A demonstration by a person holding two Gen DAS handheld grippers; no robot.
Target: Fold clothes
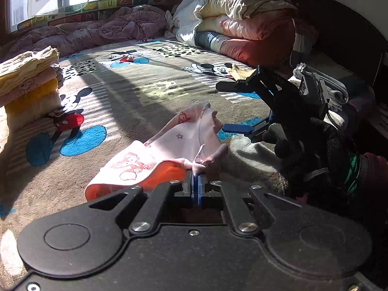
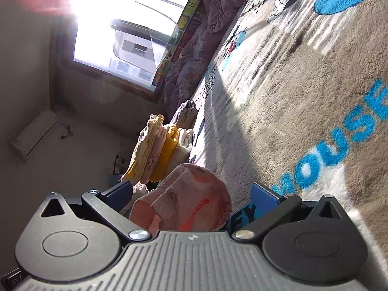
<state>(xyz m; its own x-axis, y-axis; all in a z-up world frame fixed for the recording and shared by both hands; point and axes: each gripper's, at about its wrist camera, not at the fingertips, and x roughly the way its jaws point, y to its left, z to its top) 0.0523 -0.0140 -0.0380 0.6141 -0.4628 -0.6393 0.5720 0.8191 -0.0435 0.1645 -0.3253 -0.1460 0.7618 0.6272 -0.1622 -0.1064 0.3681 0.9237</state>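
Observation:
A small pink garment [image 1: 167, 150] with cartoon prints and an orange inside lies partly lifted on the Mickey Mouse blanket [image 1: 135, 89]. My left gripper [image 1: 197, 177] is shut on its near edge. My right gripper [image 1: 222, 108] is open, turned on its side, just right of the garment's far end, held by a black-gloved hand. In the right wrist view the right gripper [image 2: 191, 194] is open, and the pink garment [image 2: 189, 206] lies between its fingers, apart from them.
A stack of folded yellow and pink clothes [image 1: 29, 77] stands at the left, also in the right wrist view [image 2: 157, 150]. Piled quilts and pillows [image 1: 237, 21] lie at the back right. A purple quilt [image 1: 97, 29] runs under the window.

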